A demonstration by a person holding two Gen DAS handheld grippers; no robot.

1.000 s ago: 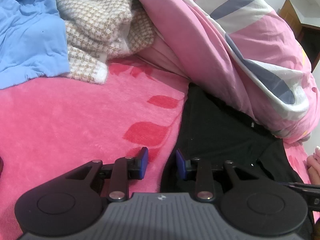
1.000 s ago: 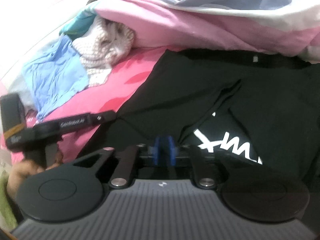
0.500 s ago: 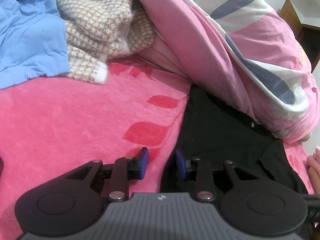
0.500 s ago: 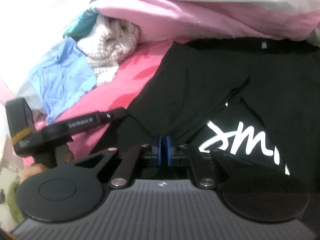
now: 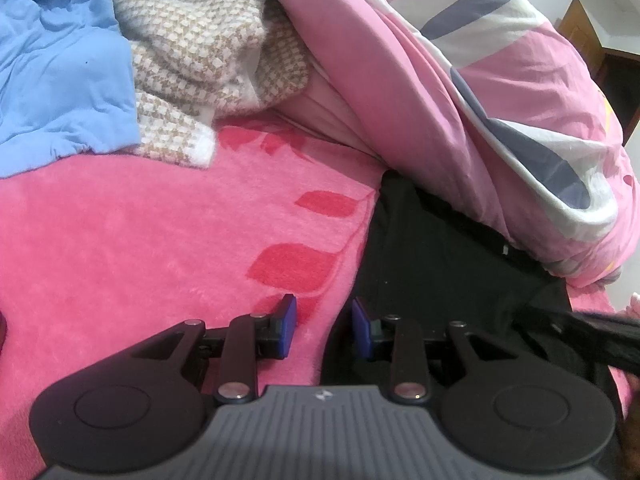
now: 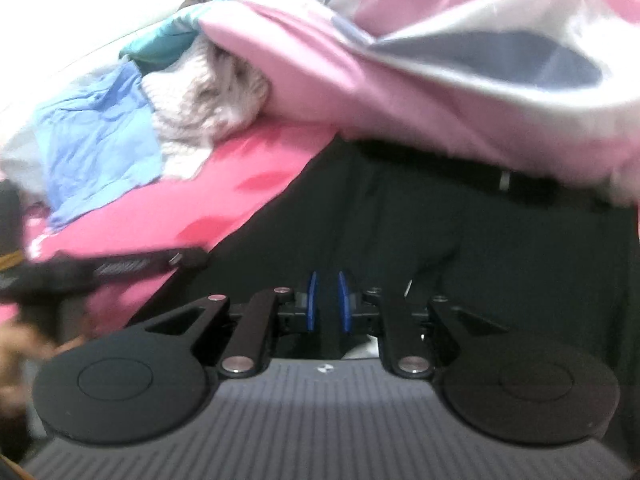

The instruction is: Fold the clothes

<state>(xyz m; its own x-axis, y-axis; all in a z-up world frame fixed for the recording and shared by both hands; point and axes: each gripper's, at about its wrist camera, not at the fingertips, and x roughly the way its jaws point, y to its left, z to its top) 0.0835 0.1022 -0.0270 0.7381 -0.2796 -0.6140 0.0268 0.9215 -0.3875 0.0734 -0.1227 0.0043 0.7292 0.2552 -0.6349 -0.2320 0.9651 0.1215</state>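
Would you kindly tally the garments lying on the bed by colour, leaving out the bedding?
Black: 1, the black garment
Blue: 1, the blue garment
Beige-and-white: 1, the knit garment
Total: 3
A teal piece at the top edge may be bedding; I cannot tell.

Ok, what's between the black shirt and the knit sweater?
Only pink blanket with red leaf prints separates black shirt and knit sweater; the left wrist view shows it.

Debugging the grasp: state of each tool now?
Left tool: open, holding nothing.
Right tool: closed on black shirt, jaws just eased open slightly.
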